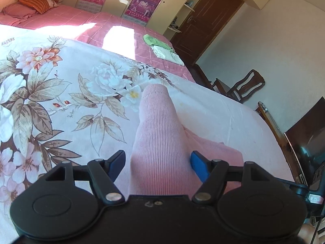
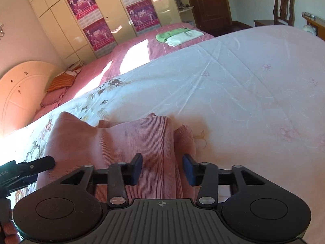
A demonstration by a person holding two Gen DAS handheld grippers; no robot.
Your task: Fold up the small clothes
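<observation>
Your left gripper fills the bottom of the left wrist view, its blue pads set wide with the pink ribbed garment rising between them; neither pad looks pressed into the cloth, so read it as straddling, not gripping. Your right gripper stands narrower, straddling a seamed fold of the same garment, gaps showing at both pads, nothing pinched as far as can be told. Garment lies bunched and half doubled on the floral quilt, lower middle of both views, one tube-like end poking toward frame centre in the left view; probably a sleeve or leg, cannot tell which. Likely reason for the straddle: lining up each pair of pads on an edge before lifting it over. Outward: plain pale quilt to the right of the garment gives free room to lay the fold. Folded green and white cloths sit well apart on the pink bedspread, upper middle. Pillows upper left, chair and dark door beyond the bed. Strong sun patch washes out upper-left cloth. Only crowding: your left tool's dark tip intrudes at lower left of the right wrist view, near the garment.
</observation>
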